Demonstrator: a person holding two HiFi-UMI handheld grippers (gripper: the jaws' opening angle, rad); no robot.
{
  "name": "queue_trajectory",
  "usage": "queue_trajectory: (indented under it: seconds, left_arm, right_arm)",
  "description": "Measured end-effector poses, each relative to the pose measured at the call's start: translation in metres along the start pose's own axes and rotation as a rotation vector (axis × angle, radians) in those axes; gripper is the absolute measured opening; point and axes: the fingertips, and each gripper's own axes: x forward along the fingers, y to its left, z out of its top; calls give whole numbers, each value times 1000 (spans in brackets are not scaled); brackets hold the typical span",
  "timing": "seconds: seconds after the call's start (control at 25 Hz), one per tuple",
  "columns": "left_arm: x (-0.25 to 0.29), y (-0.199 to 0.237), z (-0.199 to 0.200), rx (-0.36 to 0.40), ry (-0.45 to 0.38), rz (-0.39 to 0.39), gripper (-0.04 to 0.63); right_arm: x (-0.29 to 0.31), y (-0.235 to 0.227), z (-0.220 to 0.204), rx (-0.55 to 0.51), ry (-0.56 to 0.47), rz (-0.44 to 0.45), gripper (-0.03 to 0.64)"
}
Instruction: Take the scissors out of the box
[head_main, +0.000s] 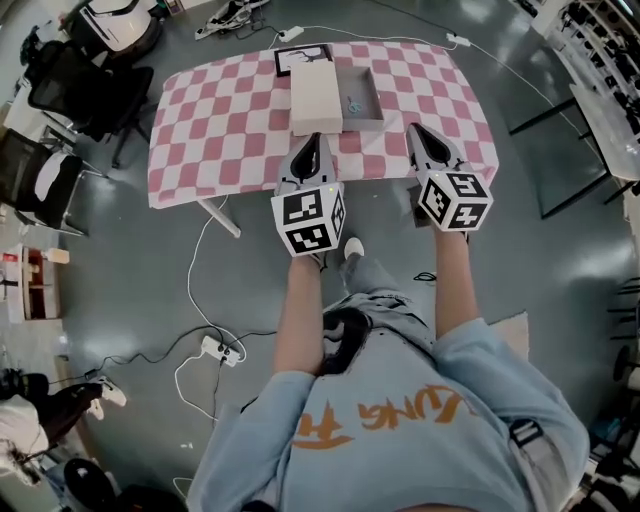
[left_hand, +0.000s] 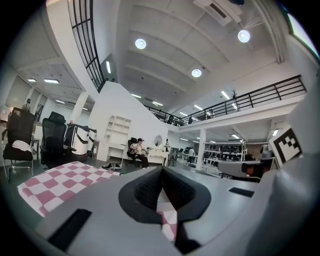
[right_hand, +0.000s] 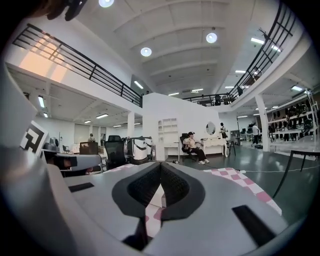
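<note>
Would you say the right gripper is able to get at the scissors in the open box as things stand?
Probably yes: the box is open, its lid lies beside it, and nothing stands between the right gripper and the scissors. Its shut jaws would have to open first.

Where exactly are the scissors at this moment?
In the head view, the scissors lie inside the open box, right of the cream lid, on the far side of the checkered table.
</note>
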Motion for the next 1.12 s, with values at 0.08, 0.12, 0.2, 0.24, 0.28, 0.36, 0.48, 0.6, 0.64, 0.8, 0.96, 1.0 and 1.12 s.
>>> queue_trajectory:
  seconds: [0.08, 0.12, 0.2, 0.24, 0.28, 0.36, 0.48, 0.6, 0.64, 0.8, 0.96, 1.0, 1.12]
  left_arm:
    - [18, 1, -5, 13, 26, 4, 20]
    - [27, 2, -9, 19, 42, 6, 20]
    - [48, 7, -18, 23, 78, 15, 20]
    - [59, 11, -23, 22, 95, 22, 20]
    - [71, 15, -26, 22, 110, 30, 20]
    - [97, 21, -29, 19, 129, 43, 20]
    - [137, 20, -33, 25, 163, 42, 20]
    - [170, 19, -39, 37, 204, 42, 20]
    - [181, 19, -39, 44, 210, 44, 20]
    - [216, 20, -37, 54, 216, 56, 20]
    - [237, 18, -35, 67, 218, 64, 20]
    - [240, 18, -37, 72, 224, 65, 20]
    - [248, 22, -40, 74, 234, 81, 20]
  right_arm:
    - [17, -13, -6, 34, 11, 1, -3]
    - [26, -19, -9, 51, 17, 0, -3]
    - [46, -31, -16, 78, 32, 3, -3]
    - [56, -36, -20, 87, 41, 7, -3]
    - [66, -42, -23, 96, 50, 10, -3]
    - [89, -60, -26, 111, 65, 10, -3]
    - [122, -96, -23, 137, 81, -9, -3]
    - [148, -122, -23, 166, 93, -15, -3]
    - [158, -128, -22, 170, 93, -10, -3]
    - [189, -145, -20, 184, 92, 19, -3]
    - [210, -151, -18, 185, 85, 51, -3]
    - [212, -153, -20, 187, 88, 54, -3]
    - [215, -160, -26, 192, 92, 56, -3]
